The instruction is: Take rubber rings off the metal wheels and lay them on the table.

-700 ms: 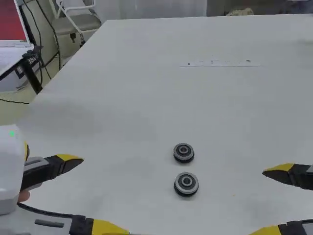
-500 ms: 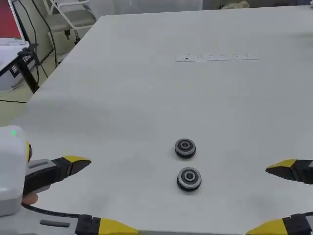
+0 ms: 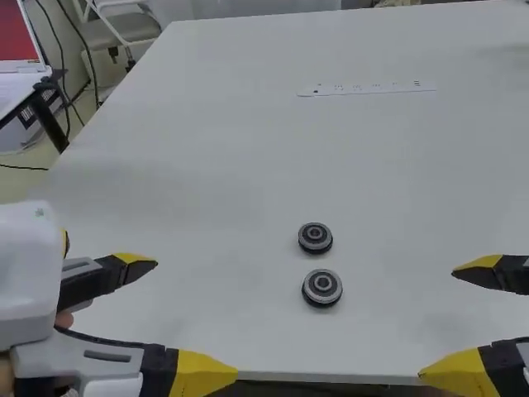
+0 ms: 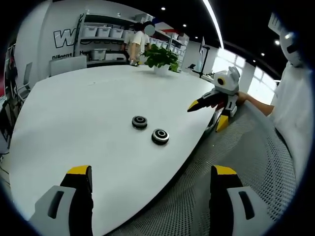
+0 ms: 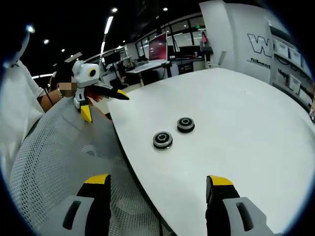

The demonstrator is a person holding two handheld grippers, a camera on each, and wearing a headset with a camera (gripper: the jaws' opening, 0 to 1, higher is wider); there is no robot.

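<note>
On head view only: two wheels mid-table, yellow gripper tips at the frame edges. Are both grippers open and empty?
Observer: Left gripper is open in its own view, jaws wide apart, nothing between them.
Operator: Right one?
Observer: Right gripper is open and empty too. The table edge runs between its jaws, with the near wheel ahead.
Operator: Anything on the table outside my frame?
Observer: A potted plant at the table's far end in the left gripper view, well beyond the far wheel.
</note>
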